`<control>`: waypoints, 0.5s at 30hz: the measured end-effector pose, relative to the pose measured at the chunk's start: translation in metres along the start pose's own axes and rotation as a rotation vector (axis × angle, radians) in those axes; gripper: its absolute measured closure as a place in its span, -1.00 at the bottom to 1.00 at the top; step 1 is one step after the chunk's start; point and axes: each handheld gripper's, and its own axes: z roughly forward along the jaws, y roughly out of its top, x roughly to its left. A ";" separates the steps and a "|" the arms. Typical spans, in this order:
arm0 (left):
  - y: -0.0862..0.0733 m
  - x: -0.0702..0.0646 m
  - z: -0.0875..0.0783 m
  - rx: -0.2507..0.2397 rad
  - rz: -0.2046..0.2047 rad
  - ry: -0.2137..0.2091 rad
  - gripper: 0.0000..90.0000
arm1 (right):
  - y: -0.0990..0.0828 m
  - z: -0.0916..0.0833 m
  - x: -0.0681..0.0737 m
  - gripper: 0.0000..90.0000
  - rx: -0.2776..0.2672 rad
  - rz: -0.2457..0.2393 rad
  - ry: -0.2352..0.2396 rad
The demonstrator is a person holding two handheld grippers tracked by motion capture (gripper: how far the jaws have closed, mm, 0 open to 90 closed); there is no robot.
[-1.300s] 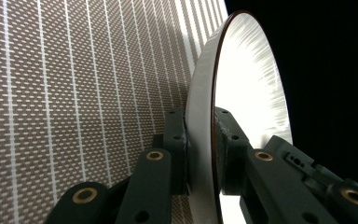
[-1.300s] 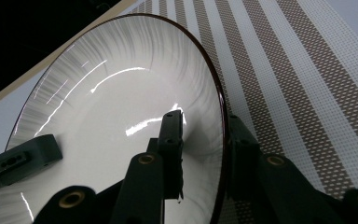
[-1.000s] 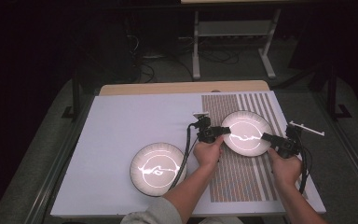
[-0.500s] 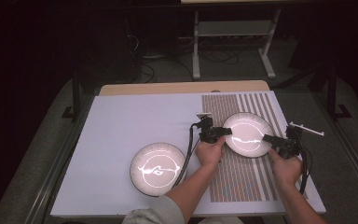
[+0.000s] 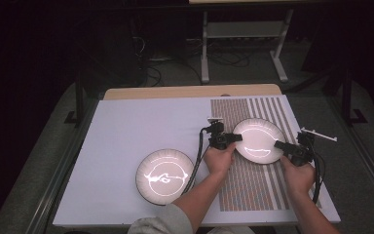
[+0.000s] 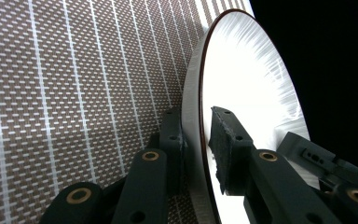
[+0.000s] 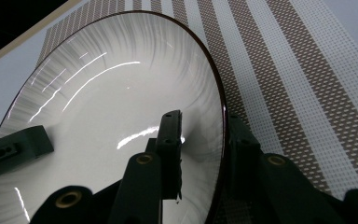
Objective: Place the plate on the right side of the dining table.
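Two-handed plate handling, mid-way. The right plate [image 5: 258,140] sits over the striped placemat [image 5: 253,185] on the right half of the surface [image 5: 126,126], held from both sides: left gripper [image 5: 233,138] on its left rim, right gripper [image 5: 278,145] on its right rim. In the left gripper view the jaws straddle the rim, one under and one on the inner face, with the plate [image 6: 247,93] seen edge-on; they have just been easing apart a little with the rim between them, so the clamp looks loose at best. In the right gripper view the jaws also straddle the rim of the plate [image 7: 112,107], pinching it. Cannot tell if the plate is lifted or resting on the mat.

The second plate [image 5: 165,176] lies flat on the white sheet, left of centre, untouched, well apart from both grippers.

Judgement: the first plate is at or near its spot on the placemat; letting go remains, and the second plate is not yet handled.

Contents: both plates empty, just glare.
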 end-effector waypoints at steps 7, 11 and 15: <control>0.000 -0.005 0.000 -0.006 0.083 0.038 0.59 | -0.001 0.000 0.001 0.52 -0.010 -0.039 -0.012; 0.000 -0.006 0.000 0.001 0.103 0.034 0.47 | -0.001 -0.001 0.002 0.48 -0.023 -0.066 -0.026; 0.001 -0.007 -0.002 0.004 0.123 0.041 0.40 | 0.000 -0.003 0.003 0.47 -0.048 -0.089 -0.025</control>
